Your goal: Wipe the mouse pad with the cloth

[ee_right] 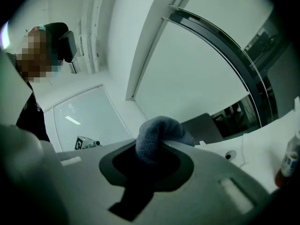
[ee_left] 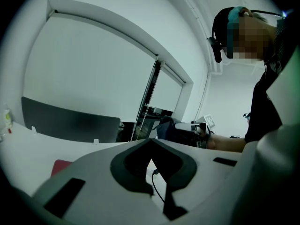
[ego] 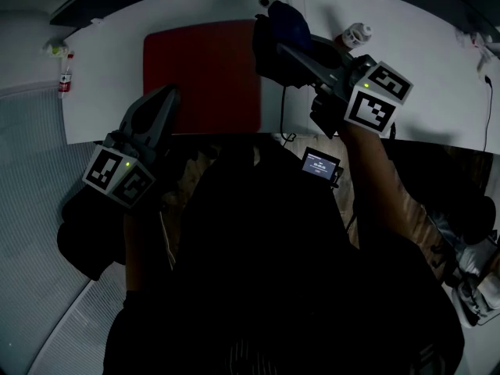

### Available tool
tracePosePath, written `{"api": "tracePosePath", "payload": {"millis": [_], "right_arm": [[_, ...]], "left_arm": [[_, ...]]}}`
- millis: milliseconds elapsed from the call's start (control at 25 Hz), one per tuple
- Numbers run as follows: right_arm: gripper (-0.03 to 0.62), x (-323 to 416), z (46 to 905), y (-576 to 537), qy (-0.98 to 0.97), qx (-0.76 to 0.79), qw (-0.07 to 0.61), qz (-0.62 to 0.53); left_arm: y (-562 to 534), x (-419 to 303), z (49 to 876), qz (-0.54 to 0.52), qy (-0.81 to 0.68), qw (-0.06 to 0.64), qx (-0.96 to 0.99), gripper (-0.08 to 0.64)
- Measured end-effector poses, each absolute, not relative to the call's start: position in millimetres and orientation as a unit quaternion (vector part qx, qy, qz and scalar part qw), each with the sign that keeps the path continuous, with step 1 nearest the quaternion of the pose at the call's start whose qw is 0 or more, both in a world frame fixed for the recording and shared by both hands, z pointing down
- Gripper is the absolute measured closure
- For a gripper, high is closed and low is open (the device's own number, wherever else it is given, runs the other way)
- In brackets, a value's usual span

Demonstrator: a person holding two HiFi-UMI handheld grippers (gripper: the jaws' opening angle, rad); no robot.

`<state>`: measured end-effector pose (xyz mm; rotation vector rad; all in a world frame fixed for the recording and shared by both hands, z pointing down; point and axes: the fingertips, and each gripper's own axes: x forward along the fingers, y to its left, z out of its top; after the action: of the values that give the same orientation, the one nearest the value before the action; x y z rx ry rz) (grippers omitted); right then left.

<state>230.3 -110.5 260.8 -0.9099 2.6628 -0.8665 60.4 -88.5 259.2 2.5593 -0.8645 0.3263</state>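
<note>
Mouse pad (ego: pixel 201 76): red, lying flat on the left half of the white table (ego: pixel 422 76), near edge sitting just inside the table's near edge; a red sliver is also showing in the left gripper view.
Cloth (ego: pixel 283 23): blue-grey, bunched up, sitting at the pad's far right corner close to the table's far edge; cannot tell if it is touching the pad.
Right gripper (ego: pixel 275 47): jaws clamping on the cloth, a wad bulging out past the tips; its own view is looking at wall and ceiling, so it is probably tilting upward.
Left gripper (ego: pixel 166 98): jaws pressing together with nothing between them, hovering over the pad's near left corner.
Clutter: small bottle (ego: pixel 353 34) standing near the far edge, right of the cloth; another bottle (ego: pixel 65 76) at the table's left edge; black cable (ego: pixel 283 104) running across the table just right of the pad.
Stage: judging that the cloth is sitting at a stroke's start or end, most of the pad yet to be covered.
Risks: pad sliding under the cloth's drag, since nothing is pinning it; cloth snagging the cable beside the pad's right edge; a wide sweep knocking the small bottle; the wad slipping out of the jaws under pressure.
</note>
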Motion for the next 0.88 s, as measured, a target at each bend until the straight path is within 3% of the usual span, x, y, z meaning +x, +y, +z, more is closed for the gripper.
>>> {"api": "tracePosePath", "payload": {"millis": [480, 880], "right_arm": [[0.528, 246, 256, -109, 0.876, -0.383, 0.083, -0.282], [0.528, 186, 245, -149, 0.864, -0.420, 0.050, -0.271]], "left_arm": [[-130, 69, 271, 0.118, -0.229, 0.214, 0.942, 0.552], [-187, 17, 280, 0.081, -0.193, 0.221, 0.953, 0.552]]}}
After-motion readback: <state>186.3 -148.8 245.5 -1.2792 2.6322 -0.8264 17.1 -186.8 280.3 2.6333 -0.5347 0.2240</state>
